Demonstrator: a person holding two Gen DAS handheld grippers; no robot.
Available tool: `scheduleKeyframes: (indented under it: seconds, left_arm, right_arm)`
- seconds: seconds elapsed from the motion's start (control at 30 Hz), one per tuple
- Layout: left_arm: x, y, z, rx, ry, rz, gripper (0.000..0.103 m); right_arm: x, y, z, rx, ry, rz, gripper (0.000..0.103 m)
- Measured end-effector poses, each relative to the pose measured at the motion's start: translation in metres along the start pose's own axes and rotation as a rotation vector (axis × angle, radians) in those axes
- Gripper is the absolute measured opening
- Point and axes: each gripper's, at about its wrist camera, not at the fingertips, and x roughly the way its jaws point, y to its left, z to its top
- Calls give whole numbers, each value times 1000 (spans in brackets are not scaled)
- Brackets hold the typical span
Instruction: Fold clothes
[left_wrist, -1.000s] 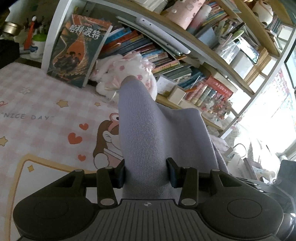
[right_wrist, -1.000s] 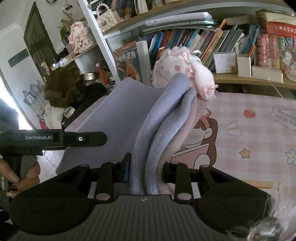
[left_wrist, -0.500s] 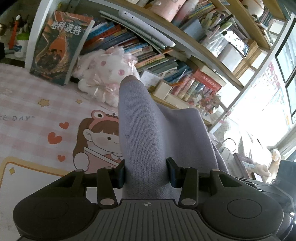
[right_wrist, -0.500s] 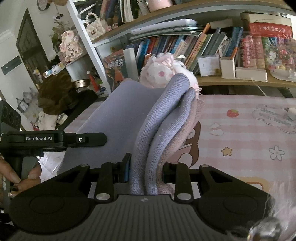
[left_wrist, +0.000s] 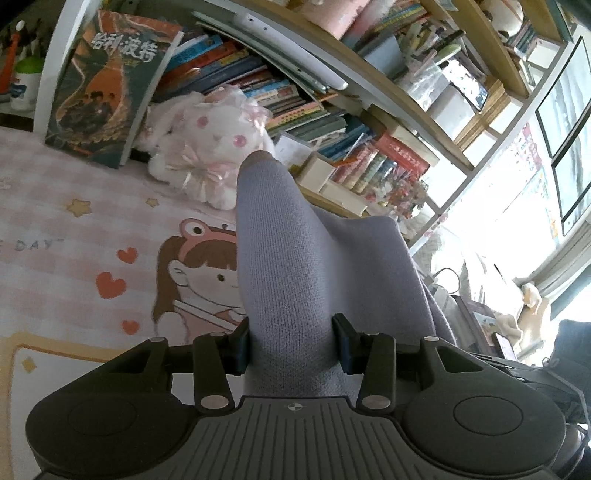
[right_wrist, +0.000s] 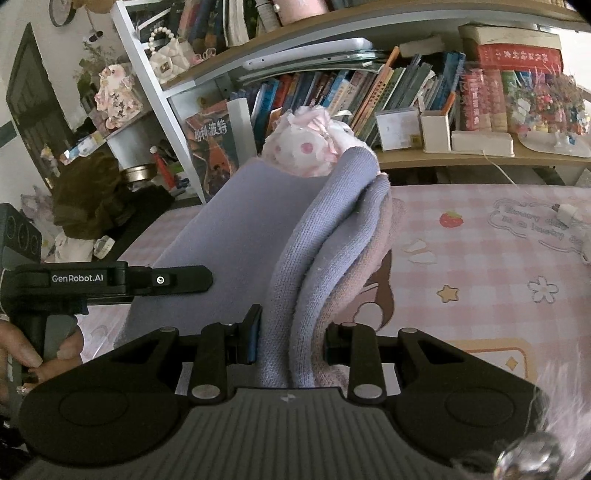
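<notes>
Both tools are clamped on the lavender knit garment (left_wrist: 295, 273), which hangs off the bench (left_wrist: 55, 221), stretched between them. Left tool (left_wrist: 291, 341): jaws part-closed w/ a thick roll of knit filling the gap. Right tool (right_wrist: 291, 341): same, pinching several bunched layers, incl. a pinker inner one.

Change vs 1 s ago: grips are unchanged, but the background has slid. In the left view the plush bunny (left_wrist: 207, 155) and the big book (left_wrist: 110, 85) have shifted right and look nearer; in the right view the shelf books (right_wrist: 369, 92) have dropped lower and the fabric panel reaches higher in frame. So my read is both tools are carrying the cloth fwd/up together over the printed mat (right_wrist: 480, 266), prob. mid-transport to lay it down or bring one edge over. Fold stage can't be settled from this.

View diffs: the right view alone shows the flat span of fabric running over to the left tool's body (right_wrist: 110, 280) and the hand (right_wrist: 22, 350) gripping it, plus the layered edge. Left view alone shows the garment sloping off to the right toward the window side; the right tool itself is barely visible there. Neither view shows the lower hem.
</notes>
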Motion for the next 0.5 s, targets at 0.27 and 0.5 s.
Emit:
scheduleKeyframes:
  seconds: [0.27, 0.5]
  left_arm:
    - [-27, 45, 12, -21, 1, -29, 43]
    - [-42, 82, 23, -30, -3, -59, 43]
  right_arm:
    - [23, 53, 3, -19, 4, -23, 28]
    - [44, 93, 7, -33, 1, -48, 28]
